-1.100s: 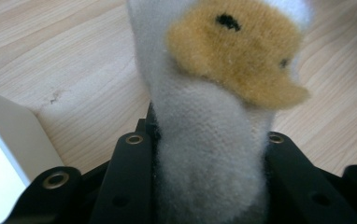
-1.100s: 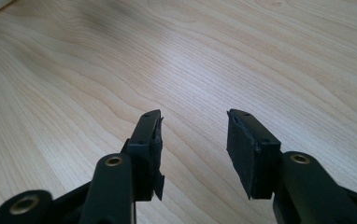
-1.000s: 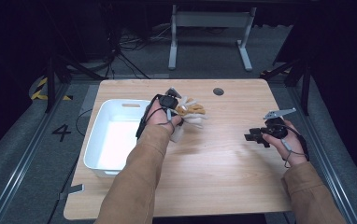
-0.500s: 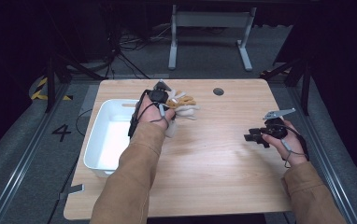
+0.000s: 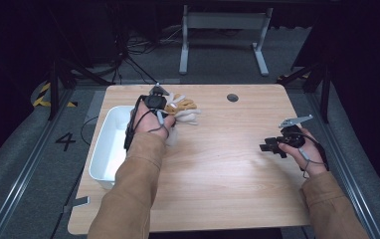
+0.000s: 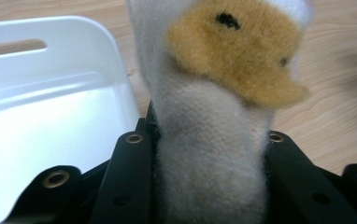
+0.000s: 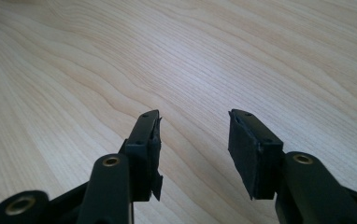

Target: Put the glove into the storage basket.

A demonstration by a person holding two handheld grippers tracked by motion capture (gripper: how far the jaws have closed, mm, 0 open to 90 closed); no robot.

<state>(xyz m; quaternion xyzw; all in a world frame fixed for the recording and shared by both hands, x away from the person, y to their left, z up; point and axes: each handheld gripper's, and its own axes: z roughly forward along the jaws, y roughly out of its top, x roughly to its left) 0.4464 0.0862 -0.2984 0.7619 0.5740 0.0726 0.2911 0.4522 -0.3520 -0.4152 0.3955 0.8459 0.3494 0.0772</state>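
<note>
Plush toy [image 6: 214, 121], white with tan patches and small dark marks, is what you have pinched in your left gripper [image 6: 209, 154]: both black jaws press into its soft body from either side, and the fabric bulges up beyond them. In the high view the plush toy [image 5: 183, 107] hangs off the far side of that gripper [image 5: 154, 102], up over the table near its far edge, with its pale limbs sticking out to the gripper's right.

To the gripper's left and a little below it sits the white bin [image 6: 50, 107], open and bare inside; in the high view its near-right rim [image 5: 121, 112] lies just beside your hand. That looks like where the toy belongs, so carry it sideways over the rim before you lower it. Keep the squeeze steady, because plush gives and can slide out. Lift high enough that the dangling limbs clear the wall, then bring the toy well inside the bin before you let the jaws part.

Your right gripper [image 7: 193, 140] is spread and holds nothing, its pads hovering over bare wooden table [image 7: 214, 56]. In the high view it [image 5: 272, 145] waits well apart from the toy, near the table's right edge [image 5: 297, 164]. Leave it there; the drop probably needs one hand.
</note>
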